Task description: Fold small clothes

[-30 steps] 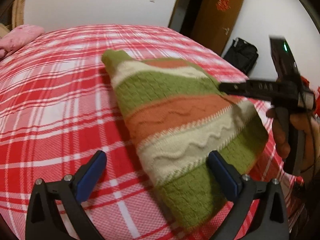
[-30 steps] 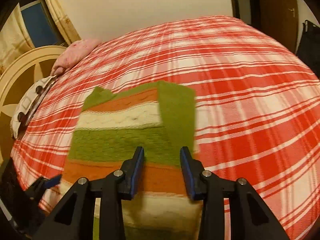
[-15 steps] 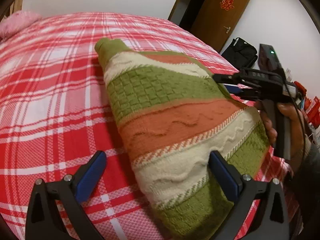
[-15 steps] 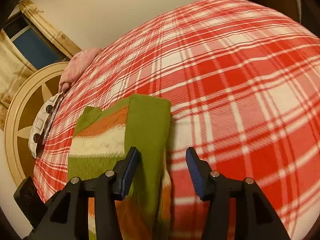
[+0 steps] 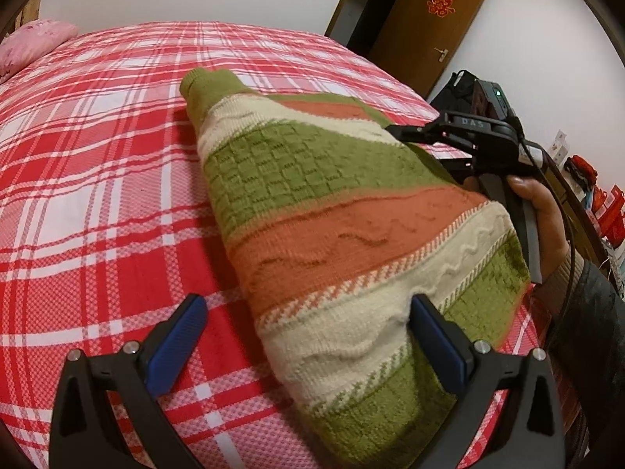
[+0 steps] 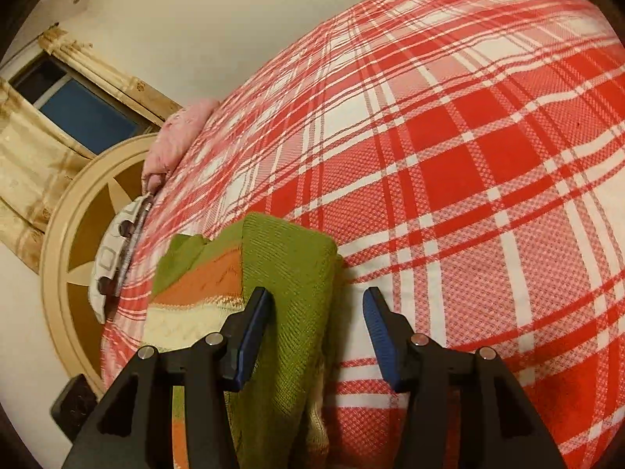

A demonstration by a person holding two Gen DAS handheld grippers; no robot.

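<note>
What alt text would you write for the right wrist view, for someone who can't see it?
A striped green, orange and cream knitted sweater lies on a red and white plaid bedspread, a green flap folded over its top. The right gripper, jaws open, straddles that flap's edge without pinching it. A pink pillow lies beyond.
</note>
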